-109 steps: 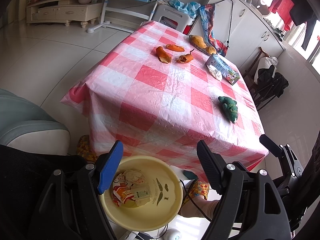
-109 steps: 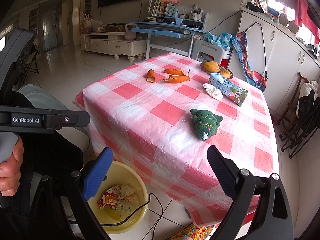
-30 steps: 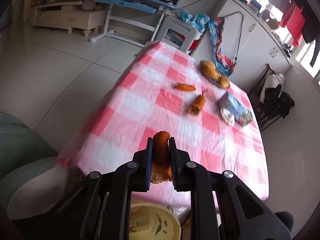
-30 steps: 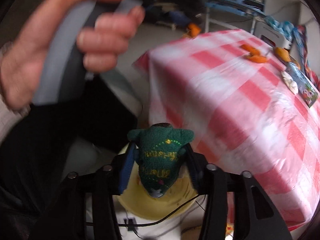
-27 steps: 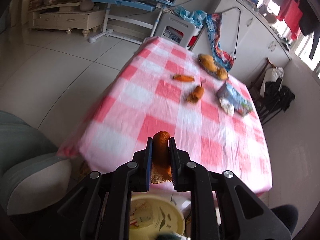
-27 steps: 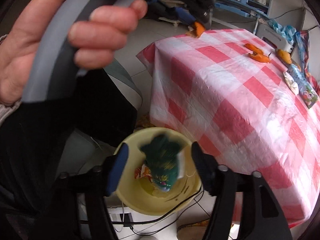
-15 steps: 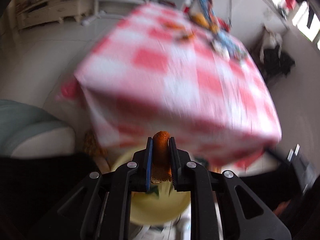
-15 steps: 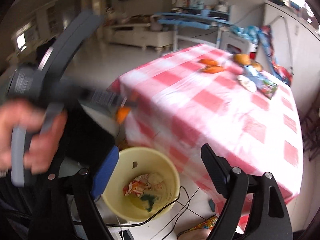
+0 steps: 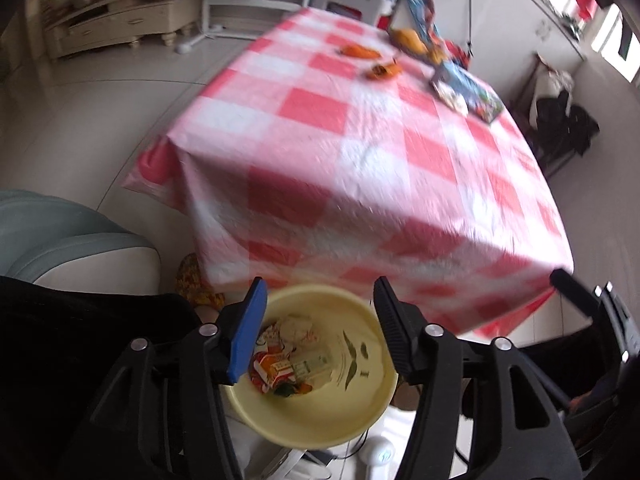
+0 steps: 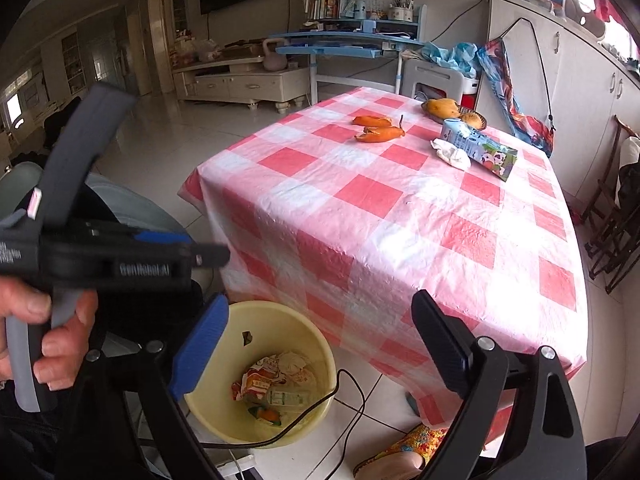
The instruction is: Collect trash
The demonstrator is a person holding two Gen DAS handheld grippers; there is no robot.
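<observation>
Both pairs of tongs are hanging over the round pale-yellow plastic bin [image 9: 360,408] on the floor, which puts anything let go straight above the trash already lying in it. The left tongs [image 9: 318,330] are opening with nothing between the jaws, and an orange scrap [image 9: 298,389] is lying among the crumpled wrappers directly below them. The right tongs [image 10: 320,348] are opening wide and are likewise holding nothing, the same bin sitting just beneath them. Beyond both tongs, at the far end of the desk under its red-and-white checked plastic cloth [image 10: 384,200], more rubbish is waiting: two curled orange peels [image 10: 378,128], a crumpled white tissue [image 10: 450,153] and a flattened blue drink carton [image 10: 480,148] beside it. The room is a tiled living space with a blue study table, a cream TV cabinet and white cupboards behind.
</observation>
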